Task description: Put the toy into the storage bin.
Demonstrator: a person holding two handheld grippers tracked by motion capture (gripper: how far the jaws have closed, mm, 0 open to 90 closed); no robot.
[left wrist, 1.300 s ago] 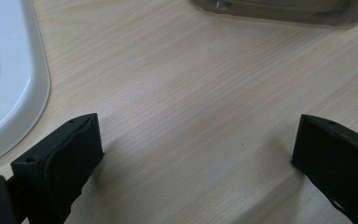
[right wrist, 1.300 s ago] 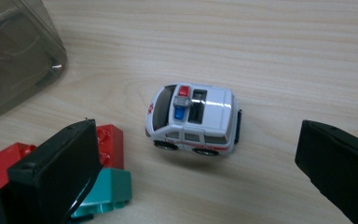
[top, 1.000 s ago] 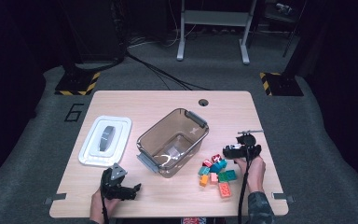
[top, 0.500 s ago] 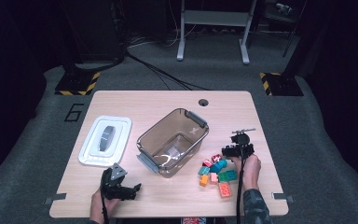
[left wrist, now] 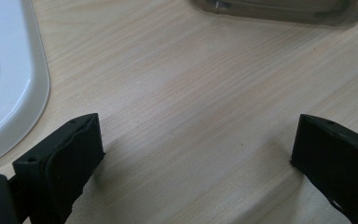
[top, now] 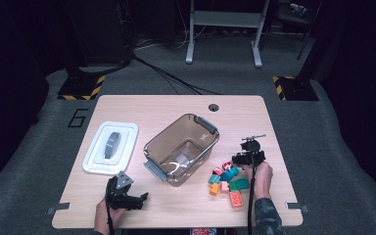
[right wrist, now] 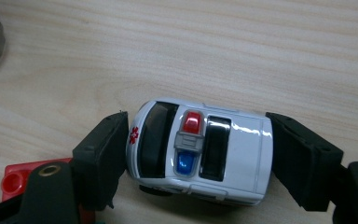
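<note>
A white toy ambulance [right wrist: 223, 154] with red and blue roof lights lies on the wooden table [right wrist: 261, 56]. My right gripper [right wrist: 200, 145] has just been closing on it, and both black pads [right wrist: 103, 154] now press on its two ends. In the high view that right gripper [top: 247, 157] sits right of the clear bin [top: 149, 147], just above a pile of coloured bricks [top: 227, 182]. My left gripper [top: 139, 200] rests near the table's front edge, and in its own view the left gripper [left wrist: 196, 154] stands open over bare wood.
A white lid [top: 110, 147] lies left of the bin, and its edge [left wrist: 9, 84] shows beside my left jaw. The bin's base [left wrist: 284, 9] is just ahead of the left gripper. A red brick [right wrist: 14, 179] lies beside my right jaw.
My right gripper has edged slightly left toward the bricks. The left gripper has not moved.
</note>
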